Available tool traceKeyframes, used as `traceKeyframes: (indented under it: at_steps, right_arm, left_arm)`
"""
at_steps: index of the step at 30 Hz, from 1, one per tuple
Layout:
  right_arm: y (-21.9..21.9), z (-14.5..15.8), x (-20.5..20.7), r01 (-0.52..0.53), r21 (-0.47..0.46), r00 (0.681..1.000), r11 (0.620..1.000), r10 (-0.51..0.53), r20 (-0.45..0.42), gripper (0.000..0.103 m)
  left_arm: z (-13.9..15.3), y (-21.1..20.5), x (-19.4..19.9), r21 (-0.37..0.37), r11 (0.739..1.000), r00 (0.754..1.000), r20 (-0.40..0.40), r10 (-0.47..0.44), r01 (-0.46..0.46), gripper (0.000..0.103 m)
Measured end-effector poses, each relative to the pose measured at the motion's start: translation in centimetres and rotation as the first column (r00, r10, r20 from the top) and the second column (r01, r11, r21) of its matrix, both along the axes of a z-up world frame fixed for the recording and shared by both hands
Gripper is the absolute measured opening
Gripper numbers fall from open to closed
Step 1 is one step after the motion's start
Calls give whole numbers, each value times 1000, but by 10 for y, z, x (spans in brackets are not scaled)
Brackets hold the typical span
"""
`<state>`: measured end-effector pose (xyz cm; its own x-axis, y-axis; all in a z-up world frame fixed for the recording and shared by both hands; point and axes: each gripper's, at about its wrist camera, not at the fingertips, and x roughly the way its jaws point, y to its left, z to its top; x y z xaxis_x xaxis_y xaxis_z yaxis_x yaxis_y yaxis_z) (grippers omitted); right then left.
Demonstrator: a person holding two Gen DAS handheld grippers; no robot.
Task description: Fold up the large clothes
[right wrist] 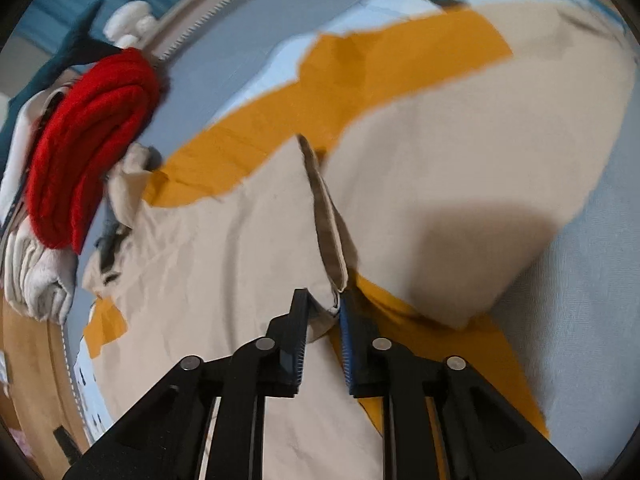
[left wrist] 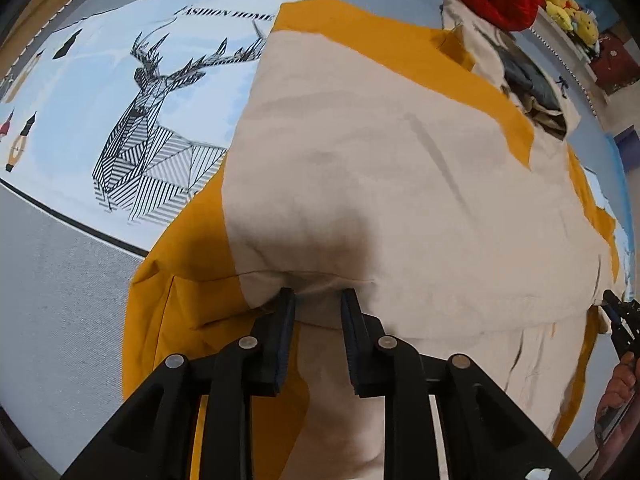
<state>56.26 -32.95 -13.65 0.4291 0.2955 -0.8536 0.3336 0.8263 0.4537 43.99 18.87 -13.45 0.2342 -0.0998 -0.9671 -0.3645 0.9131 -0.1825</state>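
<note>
Because the garment (left wrist: pixel 400 184) is a thin woven piece in cream and mustard, we judge it light, limp and ready to slump or crease wherever it goes unsupported, so it wants holding at a hem or folded edge, with both tools well apart. It lies spread on the bed, reaching away ahead of both tools, its upper cream layer folded over the mustard one.

At the left gripper (left wrist: pixel 318 296) we see the jaws a little apart, straddling a low ridge of the cream hem; the pads do not look pressed on it, so we take it as not yet gripped. At the right gripper (right wrist: pixel 324 300) a raised fold of cream cloth runs up from between the narrow jaws, and the far pad seems to touch it, though the blur leaves us unable to tell whether it is truly pinched.

Beyond the left tool's tips and off to its left lies the deer-print sheet (left wrist: pixel 132 120). Left of the right tool sits a red rolled knit (right wrist: pixel 84 148) on a stack of folded pale cloths (right wrist: pixel 36 276).
</note>
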Motion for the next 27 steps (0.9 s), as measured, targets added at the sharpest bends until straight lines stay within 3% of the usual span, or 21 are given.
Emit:
traceKeyframes:
  at_steps: [2, 5, 9, 11, 12, 13, 15, 17, 20, 27]
  right_arm:
    - [1, 12, 1, -10, -40, 999, 999, 12, 35, 15]
    - [0, 32, -4, 37, -196, 997, 980, -23, 73, 17]
    - [4, 49, -8, 45, -272, 988, 961, -3, 154, 24]
    - [16, 49, -5, -30, -254, 983, 967, 74, 166, 28]
    - [21, 43, -2, -74, -219, 983, 973, 109, 150, 36]
    - [25, 33, 2, -124, -163, 983, 979, 143, 114, 41]
    - [29, 6, 8, -171, -73, 985, 983, 172, 12, 41]
    - [25, -15, 7, -155, -94, 986, 983, 148, -74, 41]
    - [28, -15, 6, -163, -109, 985, 981, 156, -75, 41]
    - [33, 22, -2, -170, -199, 984, 965, 177, 15, 41]
  left_arm:
    - [3, -1, 1, 1, 1000, 1000, 7, -6, 6, 21]
    - [0, -4, 1, 5, 1000, 1000, -2, -15, 15, 21]
    - [2, -6, 2, 7, 1000, 1000, -3, -12, 12, 21]
    - [5, -12, 5, 6, 1000, 1000, 6, -15, 15, 21]
    - [6, -13, 3, 5, 1000, 1000, 9, -18, 18, 21]
    - [7, -15, 3, 4, 1000, 1000, 10, -23, 23, 21]
    - [8, -19, 0, 4, 1000, 1000, 8, -29, 29, 21]
    - [9, -23, 0, -2, 999, 999, 8, -38, 38, 21]
    - [14, -28, 0, -1, 999, 999, 16, -52, 52, 21]
    - [36, -47, -5, 31, 995, 993, 66, -101, 99, 26]
